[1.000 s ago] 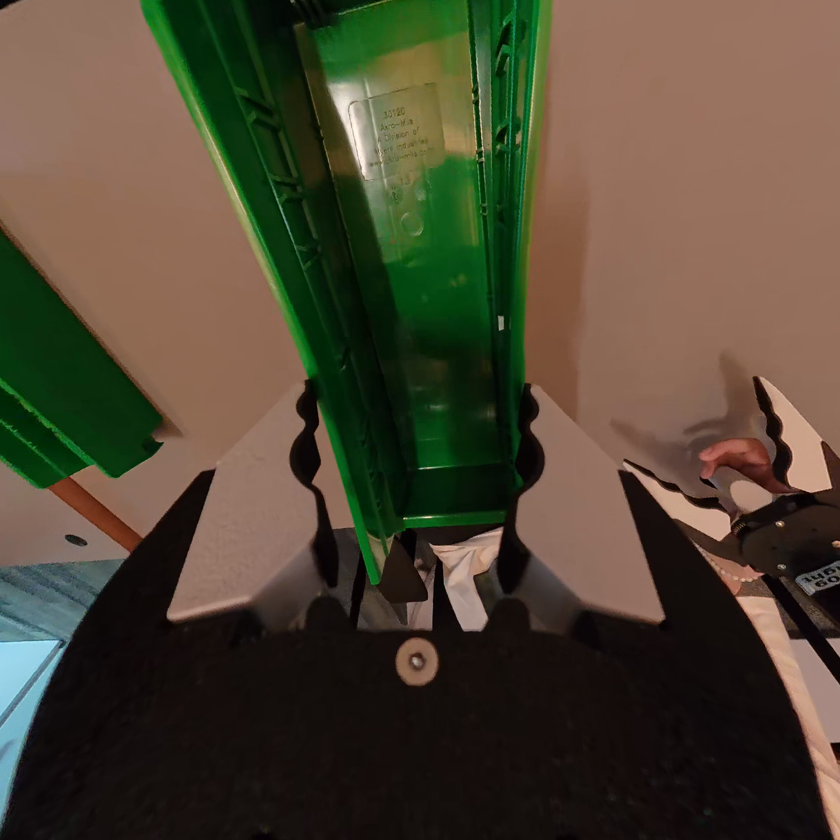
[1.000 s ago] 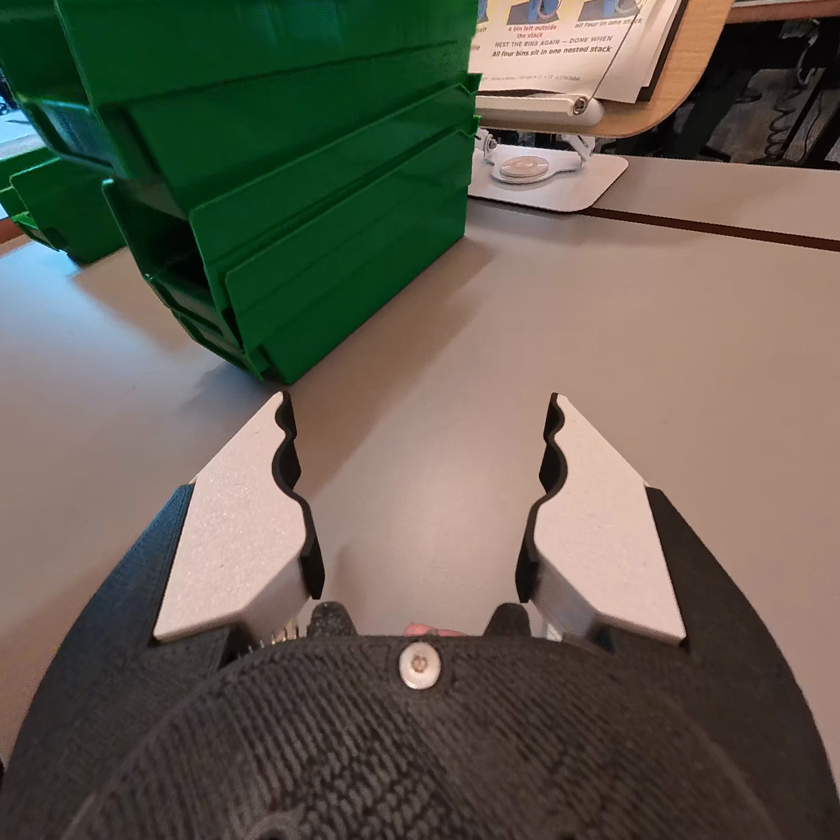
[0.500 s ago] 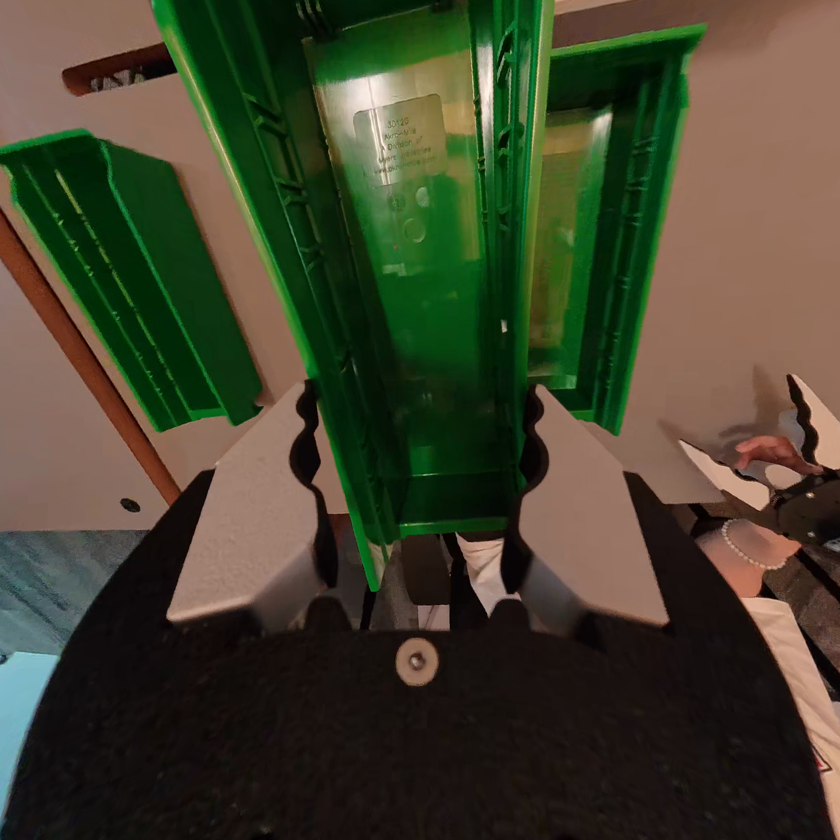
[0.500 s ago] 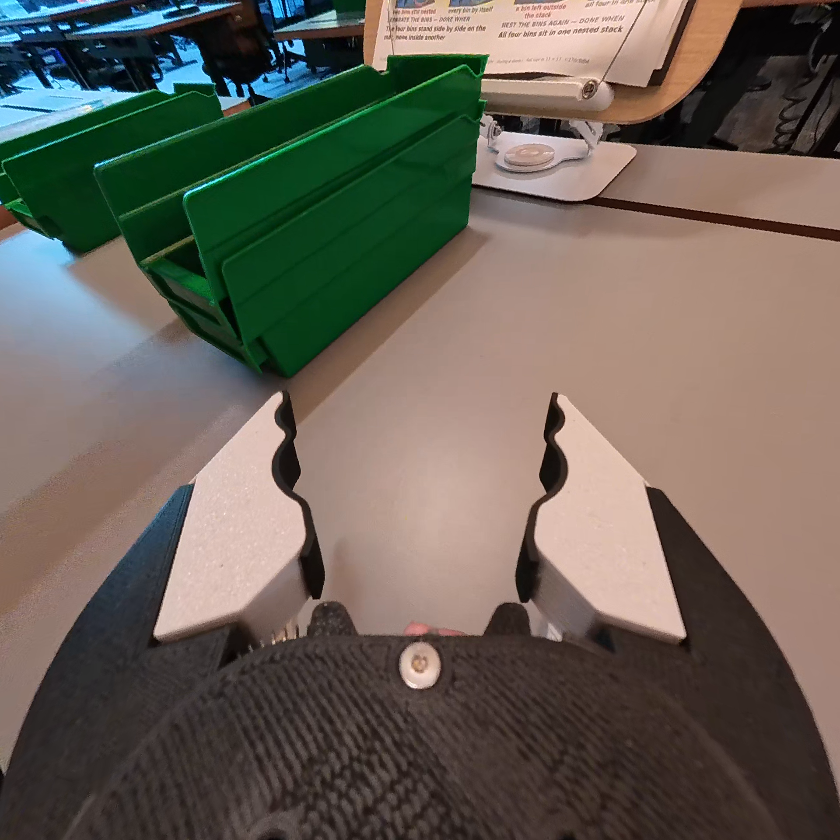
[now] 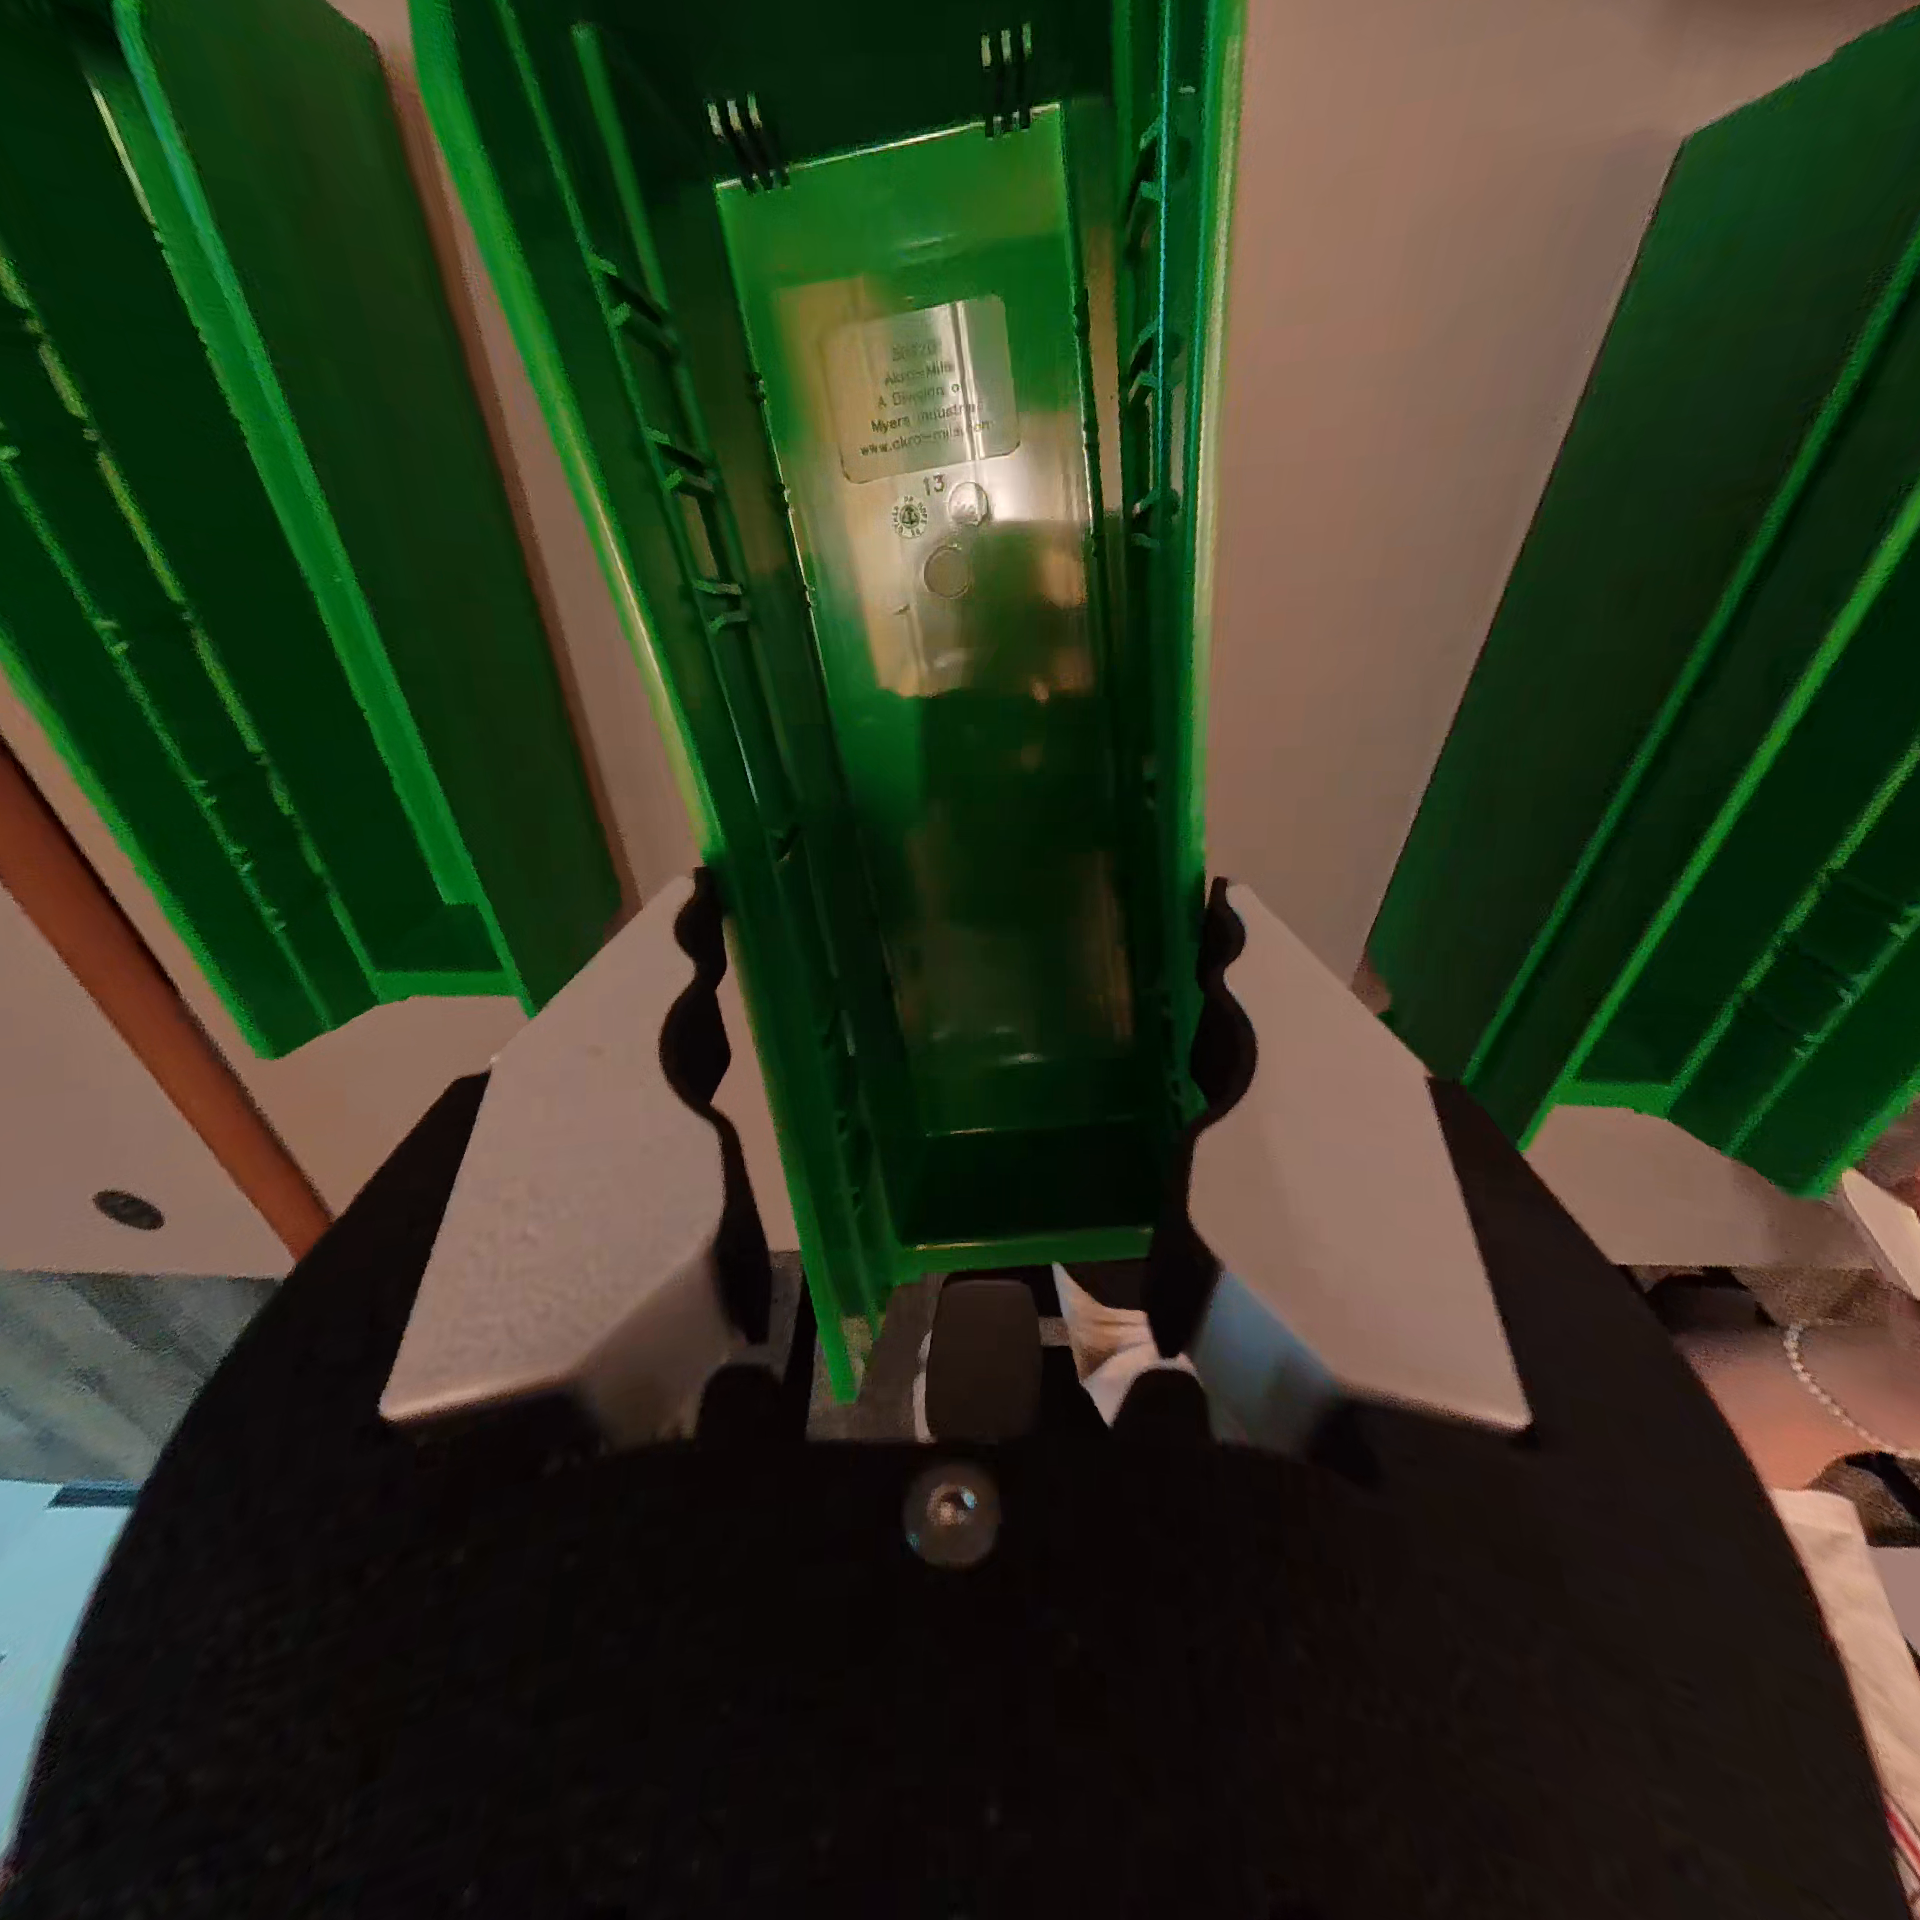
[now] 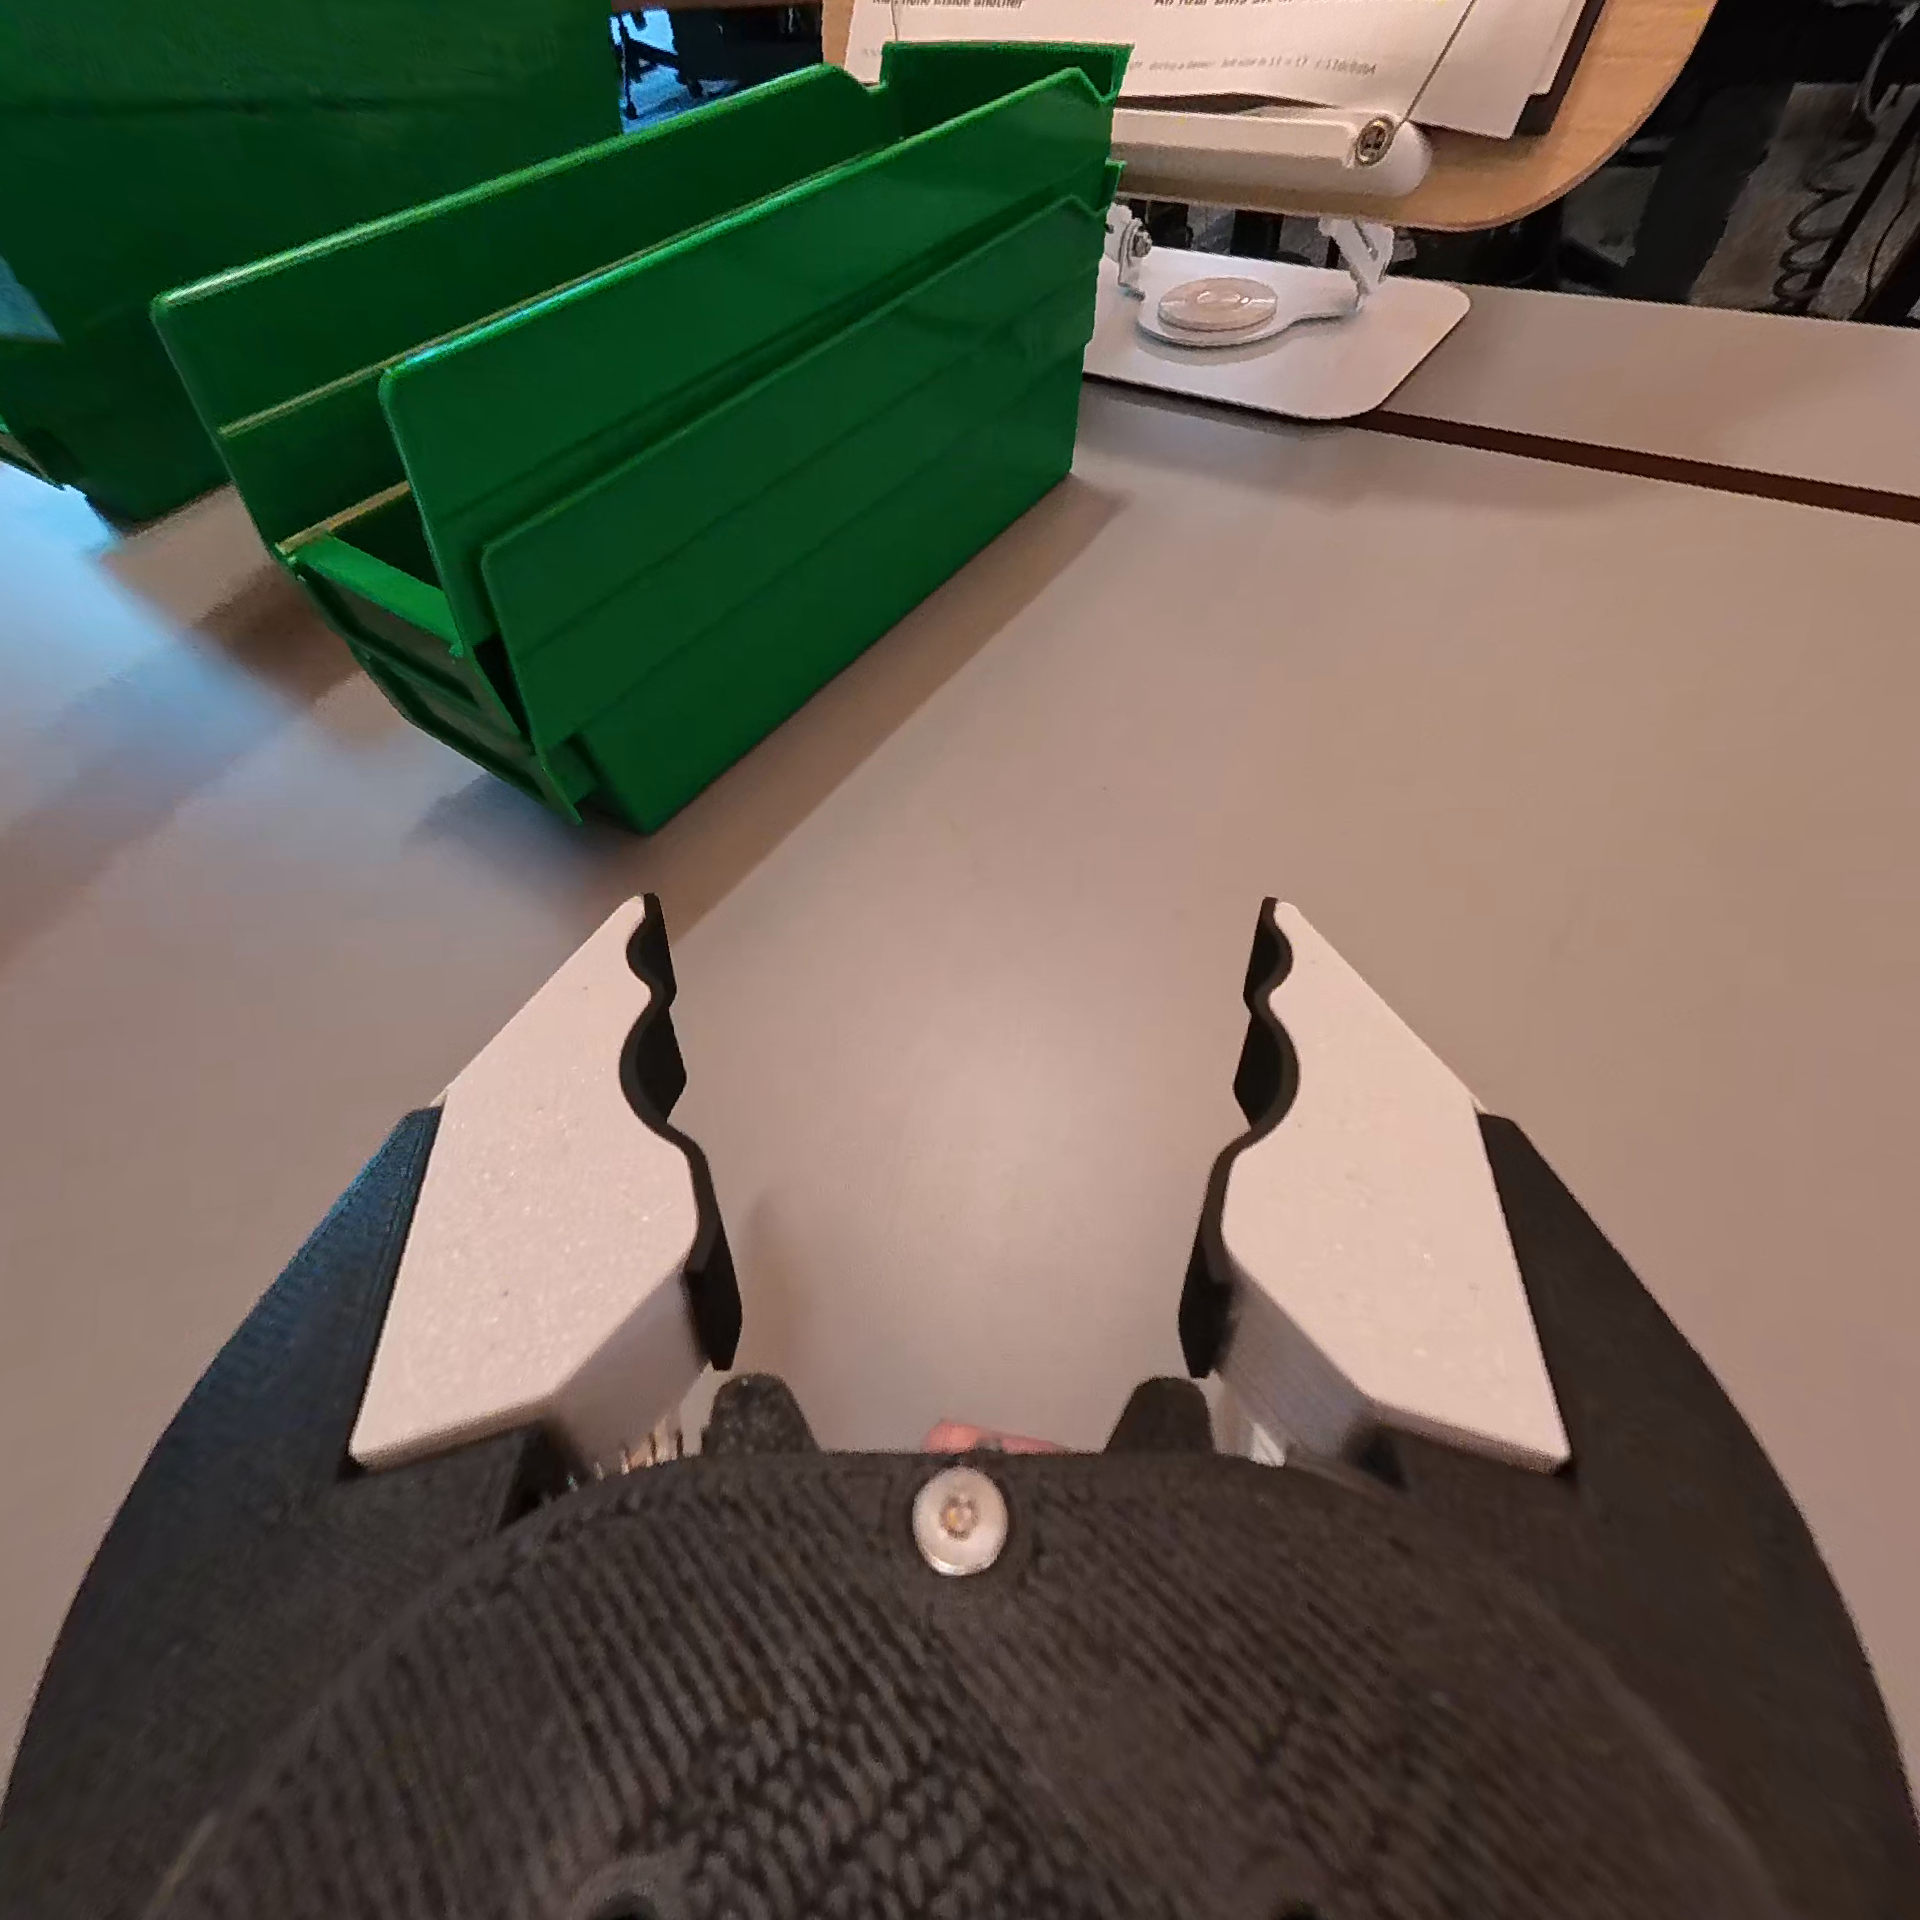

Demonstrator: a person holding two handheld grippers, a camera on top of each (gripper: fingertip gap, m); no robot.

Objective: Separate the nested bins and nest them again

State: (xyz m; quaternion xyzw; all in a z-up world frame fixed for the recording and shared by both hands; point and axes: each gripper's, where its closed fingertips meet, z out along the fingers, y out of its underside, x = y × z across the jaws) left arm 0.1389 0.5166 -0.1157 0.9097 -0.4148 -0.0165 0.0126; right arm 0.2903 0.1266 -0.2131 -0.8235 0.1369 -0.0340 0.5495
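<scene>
The left gripper (image 5: 956,1039) fingers clamp a green bin (image 5: 935,644) between them; the right gripper (image 6: 961,1049) fingers gape empty, the nested bins (image 6: 727,457) ahead-left.

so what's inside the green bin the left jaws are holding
Nothing loose shows inside the narrow green plastic bin: just its glossy floor with a moulded label. The far end is cropped from view.
</scene>
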